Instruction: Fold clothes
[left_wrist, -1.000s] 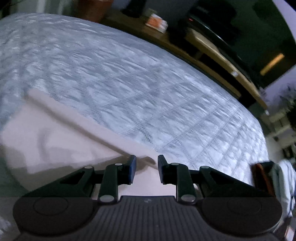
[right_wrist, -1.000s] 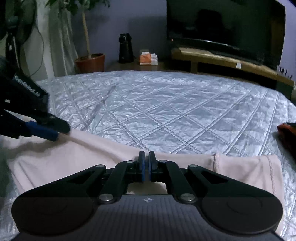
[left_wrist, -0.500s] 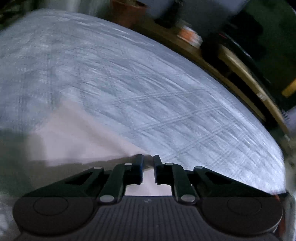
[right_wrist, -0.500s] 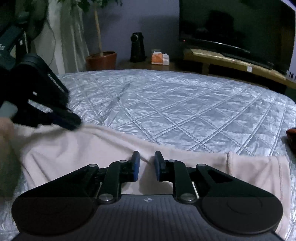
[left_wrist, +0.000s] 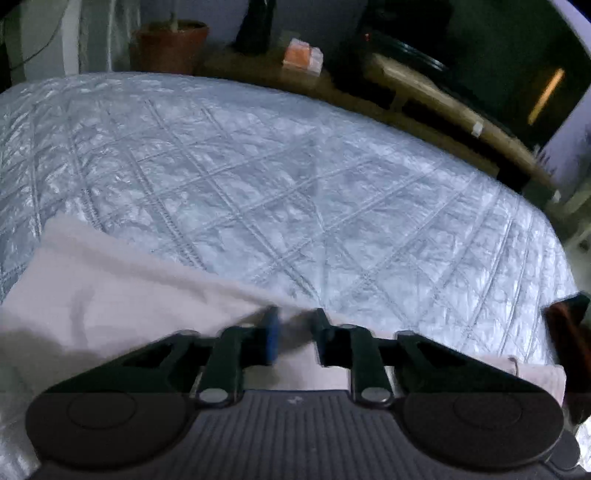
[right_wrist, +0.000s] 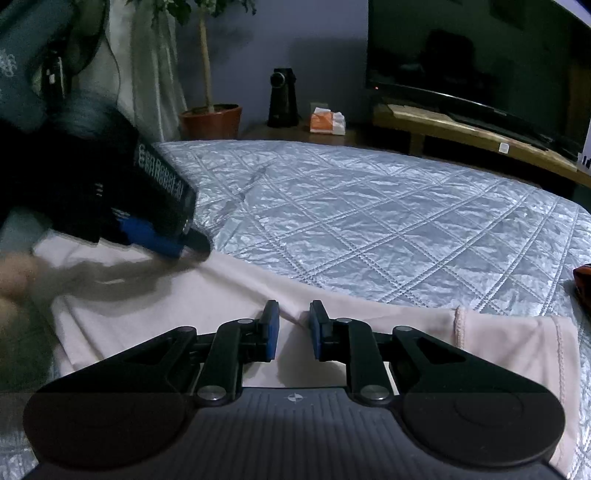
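While folding clothes on the bed: one step under way, fold not made yet.
Left gripper (left_wrist: 293, 332): tipped down at the far edge of the pink cloth (right_wrist: 221, 295), near its left end. Small gap between the jaws, with the cloth edge in that gap. Too blurry to tell if squeezed tight or just close.
Pink cloth: long and flat on the shiny gray bed (right_wrist: 369, 221), along the near side, from left to right. A few soft wrinkles near the left end.
Right gripper (right_wrist: 293, 328): low over the middle of the cloth. Jaws a little way apart, holding nothing. A small raised crease of cloth right between the pads, not pinched.
Cuff (right_wrist: 517, 332): at the right end of the cloth, flat, well apart from both grippers.
Dark red thing (right_wrist: 583, 284): at the far right edge of the bed, near the cuff, not touching.
Could go wrong, left: only a thin bit of edge caught, so a slip out on the lift.
Could go wrong, middle: no hold there, so a sag or a crooked fold if lifted from the left end alone.
Could go wrong, bed: slick cover, so a slide of the whole cloth on a sideways pull.
Could go wrong, pinch: too deep a bite, and some bed cover caught with the cloth.
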